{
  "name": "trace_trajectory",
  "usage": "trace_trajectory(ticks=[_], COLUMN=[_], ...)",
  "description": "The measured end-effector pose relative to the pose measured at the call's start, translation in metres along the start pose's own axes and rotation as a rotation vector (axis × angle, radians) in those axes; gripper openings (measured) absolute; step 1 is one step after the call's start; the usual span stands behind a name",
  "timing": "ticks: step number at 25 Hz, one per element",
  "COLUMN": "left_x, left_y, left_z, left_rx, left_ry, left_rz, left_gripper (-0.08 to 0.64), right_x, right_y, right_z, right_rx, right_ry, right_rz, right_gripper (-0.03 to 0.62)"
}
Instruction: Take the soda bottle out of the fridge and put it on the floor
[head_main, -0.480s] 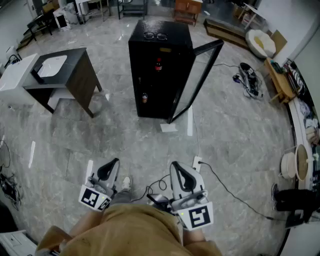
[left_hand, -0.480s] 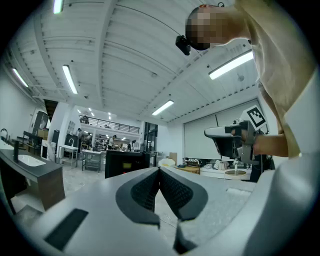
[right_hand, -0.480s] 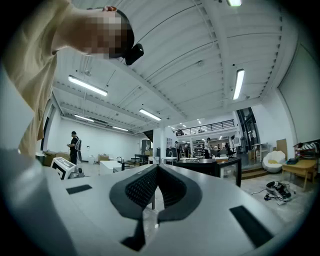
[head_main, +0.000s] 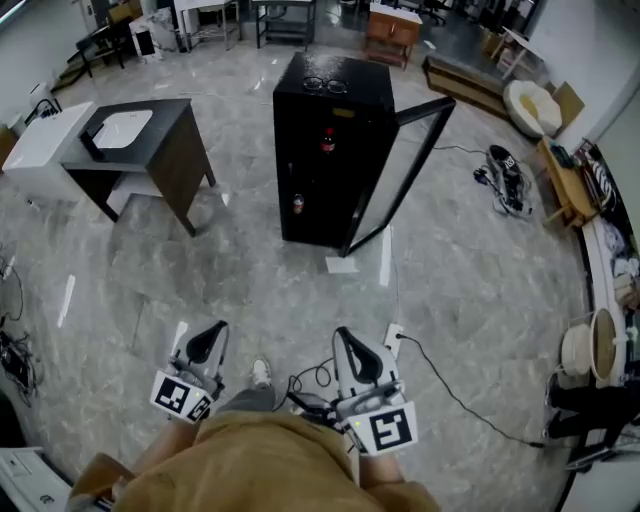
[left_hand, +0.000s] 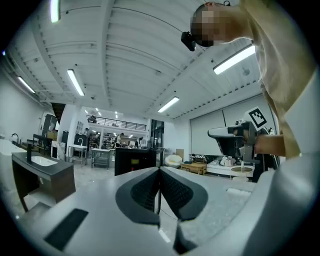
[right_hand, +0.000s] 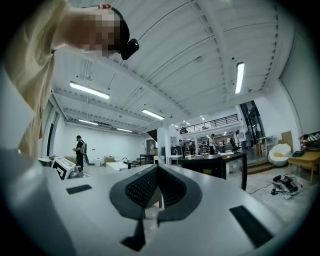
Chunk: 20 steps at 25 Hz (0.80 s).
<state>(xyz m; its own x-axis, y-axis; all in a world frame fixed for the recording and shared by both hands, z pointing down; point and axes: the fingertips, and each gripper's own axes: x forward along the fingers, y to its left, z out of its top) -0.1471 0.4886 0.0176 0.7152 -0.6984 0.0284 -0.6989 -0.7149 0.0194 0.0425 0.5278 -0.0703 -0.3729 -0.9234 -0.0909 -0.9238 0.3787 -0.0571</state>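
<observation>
The soda bottle (head_main: 327, 141), dark with a red label, stands on the upper shelf of the black fridge (head_main: 305, 170). The fridge's glass door (head_main: 412, 165) hangs open to the right. A smaller bottle (head_main: 297, 204) stands on a lower shelf. My left gripper (head_main: 214, 328) and right gripper (head_main: 343, 333) are held close to my body, far short of the fridge, both shut and empty. In the left gripper view the left gripper (left_hand: 159, 170) has its pads together, with the fridge (left_hand: 134, 161) far beyond. The right gripper (right_hand: 157, 167) is likewise pressed shut, with the fridge (right_hand: 212, 167) ahead to the right.
A dark table with a white sink (head_main: 140, 140) stands left of the fridge, beside a white cabinet (head_main: 35, 150). A power strip and cable (head_main: 392, 335) lie by my right gripper. Paper (head_main: 340, 265) lies before the fridge. Shoes (head_main: 505, 180) sit on the right. Glasses (head_main: 327, 85) rest on top of the fridge.
The head view has shifted slightly, so the fridge sits a little lower and further right. Both grippers stay shut and near my body.
</observation>
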Motion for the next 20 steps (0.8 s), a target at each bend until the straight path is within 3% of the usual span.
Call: trace_trajectory(ticks=[6,13,20], left_x=[0.02,0.047,0.046], left_y=[0.029,0.092,0.143], left_z=[0.001,0.011,-0.011], left_rx=[-0.018,-0.042,-0.08], left_ry=[-0.016,-0.08,-0.054], left_rz=[-0.026,-0.053,-0.063], left_gripper=[0.002,0.003,0.003], right_x=[0.024,0.085,0.114], right_y=[-0.001,0.01,0.018], right_z=[-0.003,-0.006,-0.013], right_rx=[0.015,-0.056,-0.07], right_ry=[0.013,0.076,0.093], right_rz=[0.015,-0.014,-0.073], right_gripper=[0.002,0.002,0.002])
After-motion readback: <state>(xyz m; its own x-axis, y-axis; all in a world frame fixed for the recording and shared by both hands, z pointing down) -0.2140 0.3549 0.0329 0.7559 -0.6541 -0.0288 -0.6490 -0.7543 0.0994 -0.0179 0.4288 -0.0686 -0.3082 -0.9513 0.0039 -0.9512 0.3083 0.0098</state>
